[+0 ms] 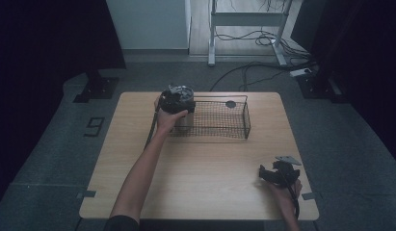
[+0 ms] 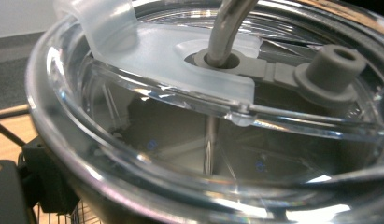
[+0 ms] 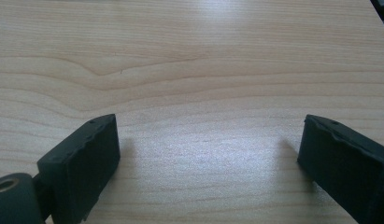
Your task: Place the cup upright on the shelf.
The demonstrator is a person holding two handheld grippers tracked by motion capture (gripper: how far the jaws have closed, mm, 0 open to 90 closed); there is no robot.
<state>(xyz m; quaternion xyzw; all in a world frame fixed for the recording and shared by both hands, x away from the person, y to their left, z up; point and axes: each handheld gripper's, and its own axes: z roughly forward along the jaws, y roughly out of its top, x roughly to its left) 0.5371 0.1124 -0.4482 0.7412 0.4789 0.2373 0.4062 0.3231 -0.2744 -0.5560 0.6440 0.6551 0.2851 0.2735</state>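
Though perhaps dim, pale wooden table (image 1: 200, 163)

Grey carpet floor (image 1: 51, 159); light wooden table (image 1: 200, 173) centre; white desk frame (image 1: 246, 19) far; cables (image 1: 263, 38) beneath; dark curtains (image 1: 46, 43) left, right.

Lab or test room, wooden table (image 1: 195, 163) on grey carpet, floor cables (image 1: 263, 38), dark curtains (image 1: 41, 38)

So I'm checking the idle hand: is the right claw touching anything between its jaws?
Apart. The right gripper view shows the right claw wide open with bare table between.
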